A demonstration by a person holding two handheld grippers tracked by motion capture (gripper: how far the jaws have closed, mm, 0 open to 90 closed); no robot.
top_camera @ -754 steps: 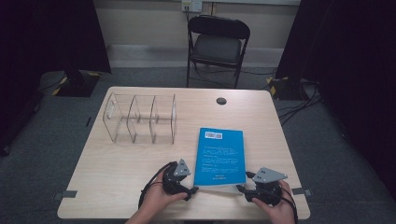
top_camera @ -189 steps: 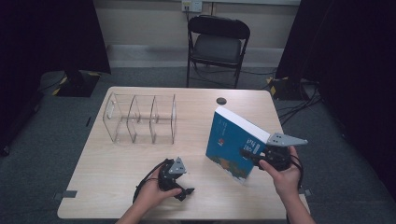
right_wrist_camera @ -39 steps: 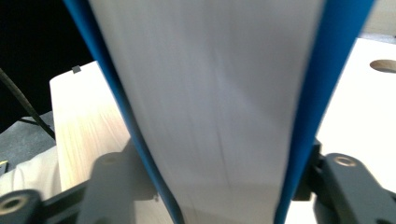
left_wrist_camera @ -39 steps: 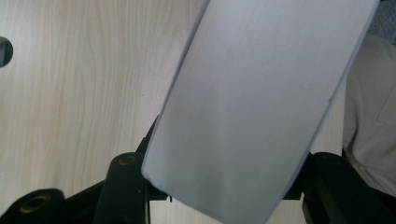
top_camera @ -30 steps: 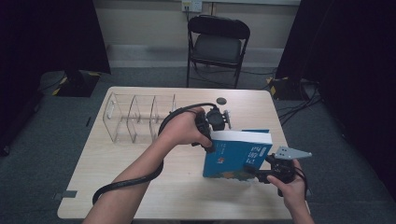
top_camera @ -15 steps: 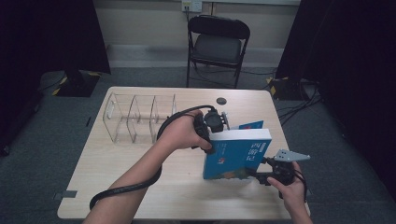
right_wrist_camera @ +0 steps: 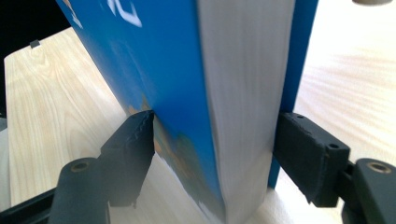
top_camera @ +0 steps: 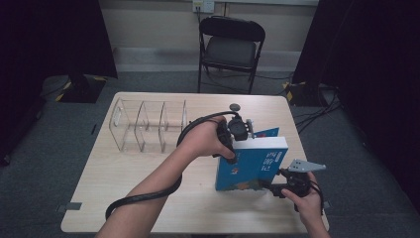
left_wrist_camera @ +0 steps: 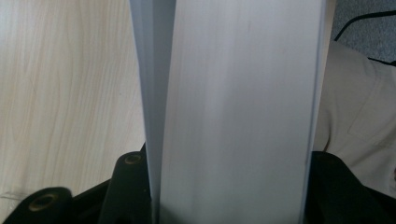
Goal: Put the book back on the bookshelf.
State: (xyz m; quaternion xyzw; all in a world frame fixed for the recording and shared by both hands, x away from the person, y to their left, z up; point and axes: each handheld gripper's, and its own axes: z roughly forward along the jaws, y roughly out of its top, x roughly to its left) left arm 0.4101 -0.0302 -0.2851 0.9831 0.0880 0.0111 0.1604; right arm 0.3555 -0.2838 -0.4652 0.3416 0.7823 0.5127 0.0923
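Observation:
A thick blue book [top_camera: 252,163] stands upright on the table with its cover towards me. My left gripper [top_camera: 236,141] comes down on its top left corner. In the left gripper view the white page block [left_wrist_camera: 233,93] fills the gap between the jaws, so the left gripper [left_wrist_camera: 229,186] is shut on it. My right gripper [top_camera: 266,186] holds the book's lower right corner at table level. In the right gripper view the right gripper [right_wrist_camera: 215,135] has one jaw against the blue front cover [right_wrist_camera: 154,56] and the other against the back cover.
A clear acrylic divider rack [top_camera: 148,126] stands at the table's back left. A small dark round thing [top_camera: 234,106] lies near the far edge. A black folding chair [top_camera: 230,49] stands beyond the light wood table [top_camera: 148,198]. The left gripper's cable loops under the forearm.
The book went from lying flat to standing, raised by the right gripper. In the last second the left gripper settled onto its top, and the back cover fanned out slightly behind.

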